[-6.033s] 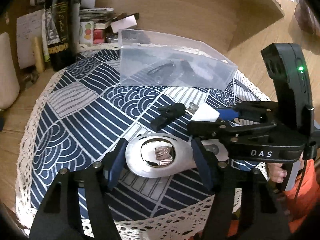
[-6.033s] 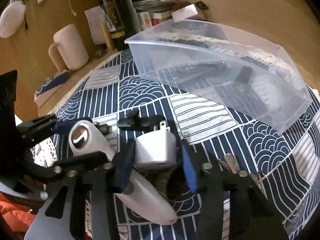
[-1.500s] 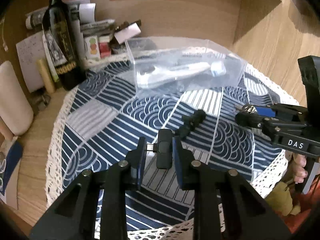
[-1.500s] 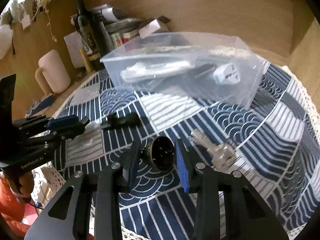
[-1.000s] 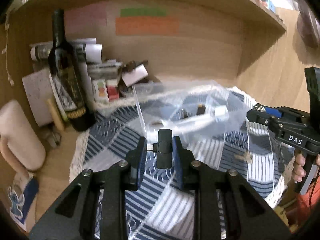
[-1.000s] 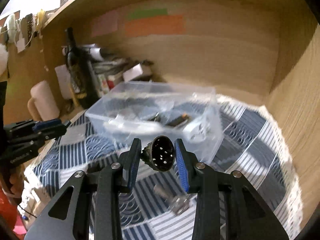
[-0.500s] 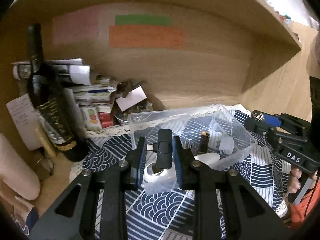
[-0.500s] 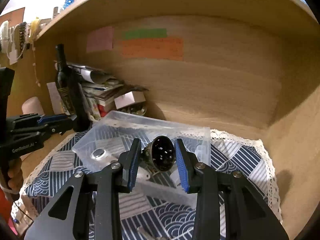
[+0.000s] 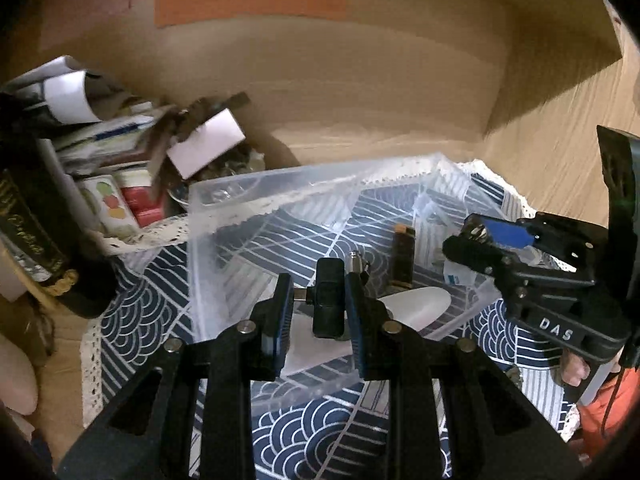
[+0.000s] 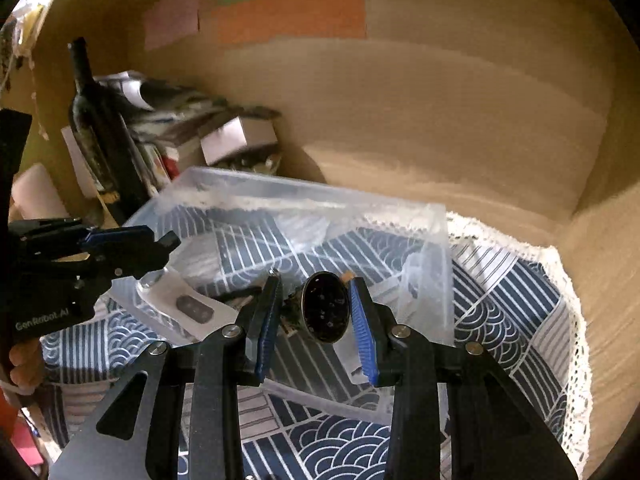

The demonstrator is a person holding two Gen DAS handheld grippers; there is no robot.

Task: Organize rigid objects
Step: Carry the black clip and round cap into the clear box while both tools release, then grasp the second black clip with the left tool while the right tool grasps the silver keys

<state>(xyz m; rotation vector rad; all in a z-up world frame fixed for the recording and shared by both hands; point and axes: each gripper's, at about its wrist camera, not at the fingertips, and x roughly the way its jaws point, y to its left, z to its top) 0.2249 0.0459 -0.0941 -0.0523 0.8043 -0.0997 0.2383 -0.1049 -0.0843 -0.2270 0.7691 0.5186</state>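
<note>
A clear plastic bin (image 9: pixel 208 200) (image 10: pixel 436 248) stands on the blue patterned cloth. My left gripper (image 9: pixel 320 300) is shut on a small black USB adapter (image 9: pixel 329 296) and holds it above the bin's near side. My right gripper (image 10: pixel 316 308) is shut on a round black metal connector (image 10: pixel 325 307), also held over the bin. Each gripper shows in the other's view: the right (image 9: pixel 486 240), the left (image 10: pixel 160 244). In the bin lie a white oval device (image 9: pixel 416 308) (image 10: pixel 188 304), a black stick (image 9: pixel 403 256) and a white plug (image 9: pixel 456 274).
A dark wine bottle (image 10: pixel 102 136) (image 9: pixel 28 216), stacked papers and small boxes (image 9: pixel 120 168) crowd the back left by the wooden wall. The round table's lace-edged cloth (image 10: pixel 560 320) ends near the right wall. A pale cup (image 10: pixel 32 196) stands at the far left.
Both grippers have moved forward and down, closer over the bin, each still holding its object. The bin now fills more of both views.
</note>
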